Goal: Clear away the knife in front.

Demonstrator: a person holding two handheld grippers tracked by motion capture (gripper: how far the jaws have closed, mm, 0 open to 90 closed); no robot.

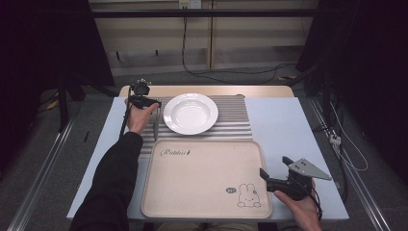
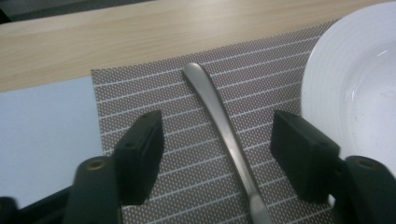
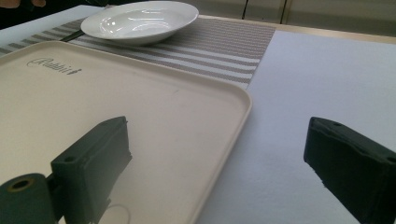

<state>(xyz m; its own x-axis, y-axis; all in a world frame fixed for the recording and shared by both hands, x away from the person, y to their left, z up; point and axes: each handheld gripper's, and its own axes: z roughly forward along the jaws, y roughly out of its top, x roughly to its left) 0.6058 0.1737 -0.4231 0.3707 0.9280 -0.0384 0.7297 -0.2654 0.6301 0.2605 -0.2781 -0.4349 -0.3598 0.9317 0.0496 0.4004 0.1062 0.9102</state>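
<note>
My left gripper (image 1: pixel 146 102) is at the striped placemat's (image 1: pixel 231 122) far left corner, held in a hand. In the left gripper view it (image 2: pixel 217 123) is open, with its jaws on either side of a metal utensil handle (image 2: pixel 224 126) that lies on the placemat (image 2: pixel 177 154); the jaws are not touching it. The utensil (image 1: pixel 155 129) lies just left of a white deep plate (image 1: pixel 190 113). My right gripper (image 1: pixel 274 166) is open and empty at the right edge of a beige tray (image 1: pixel 202 183). Its own view has it (image 3: pixel 217 133) straddling the tray's rim (image 3: pixel 233 121).
The tray carries a rabbit print (image 1: pixel 248 196) and lies in front of the placemat. The plate (image 3: pixel 140 21) stands on the mat behind it. A pale blue table surface (image 1: pixel 288 125) spreads to the right. A wooden strip (image 2: pixel 140 32) runs along the far edge.
</note>
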